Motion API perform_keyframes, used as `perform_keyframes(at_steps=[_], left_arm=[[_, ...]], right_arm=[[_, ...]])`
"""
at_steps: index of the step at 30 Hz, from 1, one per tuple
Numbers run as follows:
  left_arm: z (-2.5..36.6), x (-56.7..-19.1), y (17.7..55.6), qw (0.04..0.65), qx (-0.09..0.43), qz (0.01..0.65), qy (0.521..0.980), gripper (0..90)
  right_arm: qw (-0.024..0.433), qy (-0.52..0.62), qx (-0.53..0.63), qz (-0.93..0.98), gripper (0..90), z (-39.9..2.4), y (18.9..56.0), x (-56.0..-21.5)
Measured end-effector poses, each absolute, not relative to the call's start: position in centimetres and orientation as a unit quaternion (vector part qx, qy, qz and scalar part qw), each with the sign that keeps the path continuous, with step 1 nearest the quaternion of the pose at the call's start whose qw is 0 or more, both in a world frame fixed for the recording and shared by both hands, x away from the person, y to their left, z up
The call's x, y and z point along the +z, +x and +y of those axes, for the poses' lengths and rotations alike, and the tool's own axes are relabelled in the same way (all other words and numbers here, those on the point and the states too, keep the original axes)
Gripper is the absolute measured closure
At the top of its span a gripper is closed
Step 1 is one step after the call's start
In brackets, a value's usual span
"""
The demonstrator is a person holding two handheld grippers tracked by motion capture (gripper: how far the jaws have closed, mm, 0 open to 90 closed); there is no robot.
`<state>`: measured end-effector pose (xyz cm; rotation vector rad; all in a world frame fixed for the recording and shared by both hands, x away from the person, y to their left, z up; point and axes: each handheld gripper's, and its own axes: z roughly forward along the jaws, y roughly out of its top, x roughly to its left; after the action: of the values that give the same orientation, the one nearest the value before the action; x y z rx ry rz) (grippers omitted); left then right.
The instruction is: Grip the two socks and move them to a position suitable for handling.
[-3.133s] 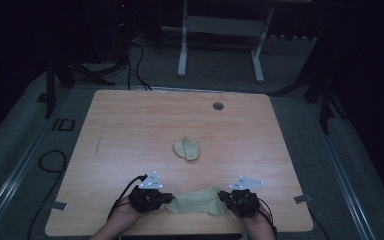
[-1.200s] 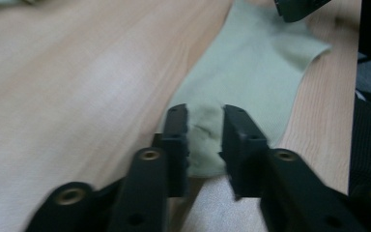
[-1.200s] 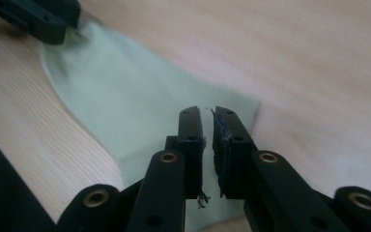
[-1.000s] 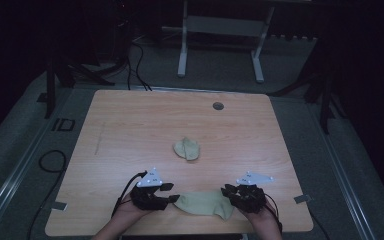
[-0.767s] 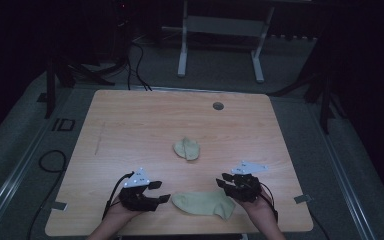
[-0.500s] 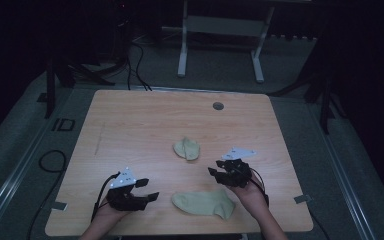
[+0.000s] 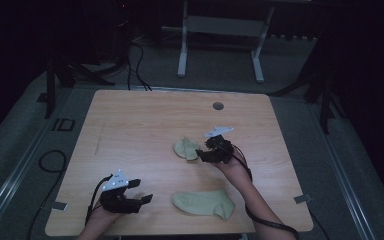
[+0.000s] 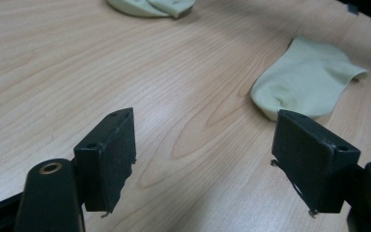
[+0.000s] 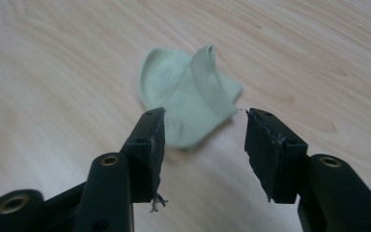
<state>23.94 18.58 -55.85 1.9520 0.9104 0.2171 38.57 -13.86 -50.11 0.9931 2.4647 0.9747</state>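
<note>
The right gripper (image 7: 203, 154), jaws parted and empty, sits just beside the crumpled pale green sock (image 9: 188, 99), which lies straight ahead of its jaws, probably not yet touched. The flat pale green sock (image 7: 204, 203) lies crosswise near the table's (image 7: 145, 120) front edge, beside the open, empty left gripper (image 7: 142, 195).

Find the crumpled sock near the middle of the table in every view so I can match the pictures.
High view: the crumpled sock lies mid-table, just left of the right gripper.
Left gripper view: it sits at the top edge, cut off by the frame.
Right gripper view: it lies centre frame, just beyond the open jaws.
Shared landmark: the flat sock near the front edge, also at right in the left gripper view.
</note>
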Motion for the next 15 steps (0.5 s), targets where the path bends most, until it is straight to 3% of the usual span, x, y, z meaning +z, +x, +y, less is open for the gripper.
perform_keyframes(at_steps=[4,9,15], left_arm=[[18.6,-56.2,23.8,0.464,0.089,0.374,0.798,19.4],[18.6,-56.2,23.7,0.456,0.097,0.382,0.798,7.5],[18.4,-56.4,23.5,0.454,0.095,0.378,0.801,6.5]], right_arm=[[0.151,0.35,0.333,0.862,43.9,-12.7,40.3,-50.3],[0.146,0.36,0.335,0.858,41.6,-11.0,42.0,-50.4],[0.139,0.375,0.32,0.859,38.6,-9.0,43.5,-51.7]])
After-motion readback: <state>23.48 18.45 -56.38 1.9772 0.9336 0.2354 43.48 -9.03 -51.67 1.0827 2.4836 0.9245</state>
